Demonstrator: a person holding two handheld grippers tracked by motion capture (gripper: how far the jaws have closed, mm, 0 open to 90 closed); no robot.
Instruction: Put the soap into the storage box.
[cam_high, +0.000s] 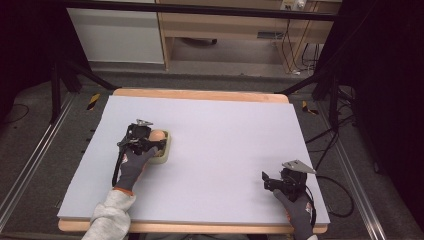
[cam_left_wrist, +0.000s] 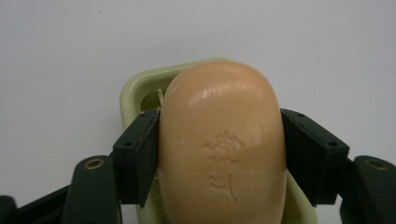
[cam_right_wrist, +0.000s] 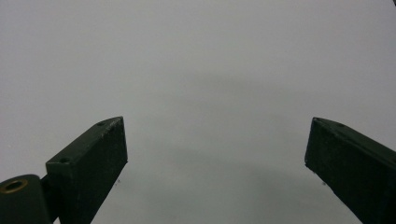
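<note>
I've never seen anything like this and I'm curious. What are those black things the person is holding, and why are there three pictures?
A person in grey gloves holds a hand tool in each hand, each ending in a two-jaw claw. The big picture comes from a camera above the table. The other two come from small cameras riding on the tools, looking along their black jaws.

The left claw is squeezing a peach-coloured bar of soap from both sides. The soap sits over a pale green soap dish, which lies on the table's light sheet.

The right claw is open and holds nothing. Its camera sees the bare sheet between its jaws.
</note>
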